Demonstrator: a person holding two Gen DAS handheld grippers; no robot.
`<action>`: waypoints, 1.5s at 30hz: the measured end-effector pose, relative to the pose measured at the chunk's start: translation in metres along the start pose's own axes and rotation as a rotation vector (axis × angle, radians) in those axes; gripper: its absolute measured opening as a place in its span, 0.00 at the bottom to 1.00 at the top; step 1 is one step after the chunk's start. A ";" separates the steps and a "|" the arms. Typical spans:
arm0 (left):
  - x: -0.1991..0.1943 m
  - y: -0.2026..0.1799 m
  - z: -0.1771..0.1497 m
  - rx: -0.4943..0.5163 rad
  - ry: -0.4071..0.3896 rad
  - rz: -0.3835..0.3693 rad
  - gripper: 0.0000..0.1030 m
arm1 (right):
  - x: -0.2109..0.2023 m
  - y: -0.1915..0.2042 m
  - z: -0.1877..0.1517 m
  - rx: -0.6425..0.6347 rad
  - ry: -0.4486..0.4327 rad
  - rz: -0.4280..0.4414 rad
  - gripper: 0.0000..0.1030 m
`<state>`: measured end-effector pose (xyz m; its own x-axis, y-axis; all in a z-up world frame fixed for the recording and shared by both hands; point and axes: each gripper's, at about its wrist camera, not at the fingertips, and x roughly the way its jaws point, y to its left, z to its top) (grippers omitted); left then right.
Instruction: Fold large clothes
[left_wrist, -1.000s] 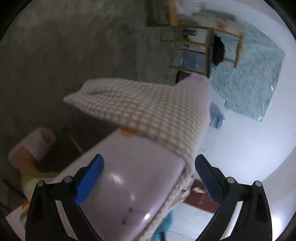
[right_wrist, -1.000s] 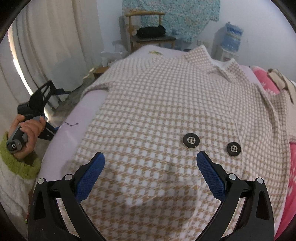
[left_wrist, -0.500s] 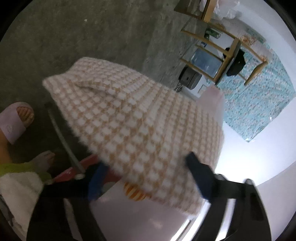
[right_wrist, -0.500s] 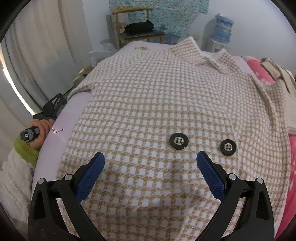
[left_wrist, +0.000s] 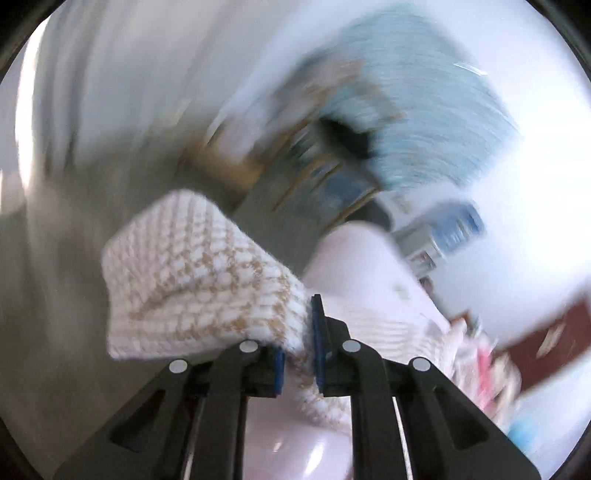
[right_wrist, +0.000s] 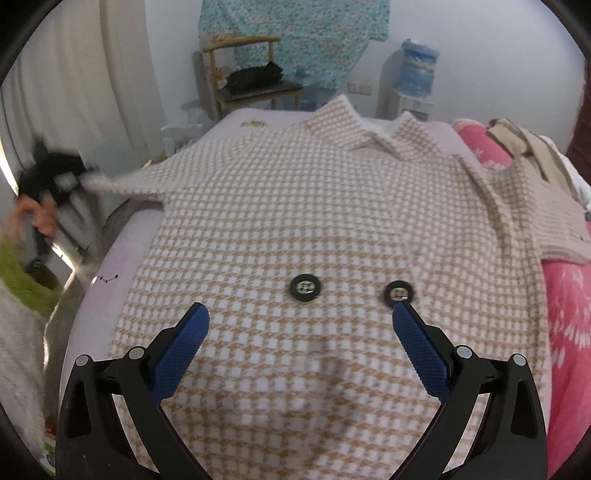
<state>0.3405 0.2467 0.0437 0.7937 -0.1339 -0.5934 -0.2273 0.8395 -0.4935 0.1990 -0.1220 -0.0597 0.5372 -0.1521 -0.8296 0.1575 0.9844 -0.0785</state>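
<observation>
On the bed: checked coat (right_wrist: 325, 206) lies face up and spread flat across the lilac bed sheet (right_wrist: 122, 254), collar toward the far wall, two black buttons (right_wrist: 305, 289) near the lower front.
Sleeve: the coat's sleeve cuff (left_wrist: 199, 273) is off the bed edge, raised over the floor, drawn out sideways from the body panel.
Left gripper (left_wrist: 297, 354): jaws closing, with a thick bunch of cuff fabric between the blue pads.
Right gripper (right_wrist: 301, 347): jaws wide apart, hovering over the lower front panel, holding nothing.
Material, judged: soft, thick, fuzzy knit; limp, bulky in folds, moderately heavy for a garment; not slippery, not fragile.
Behaviour, judged: a lifted sleeve will drag the shoulder and wrinkle the panel unless the body is pinned.
Grasp points, judged: cuff ends, hem corners, shoulder seams; avoid the buttons, which give the pads a poor seat.
</observation>
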 end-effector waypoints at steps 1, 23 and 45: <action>-0.017 -0.029 -0.002 0.096 -0.032 -0.024 0.11 | -0.003 -0.004 -0.001 0.008 -0.007 -0.007 0.93; 0.016 -0.175 -0.210 0.706 0.374 -0.171 0.70 | -0.017 -0.112 -0.042 0.265 0.074 -0.033 0.93; 0.040 -0.129 -0.213 0.613 0.317 0.074 0.70 | 0.159 -0.126 0.187 0.242 0.254 -0.033 0.75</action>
<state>0.2808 0.0211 -0.0519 0.5637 -0.1337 -0.8151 0.1589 0.9859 -0.0518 0.4198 -0.2872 -0.0783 0.3105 -0.1264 -0.9422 0.3793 0.9253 0.0009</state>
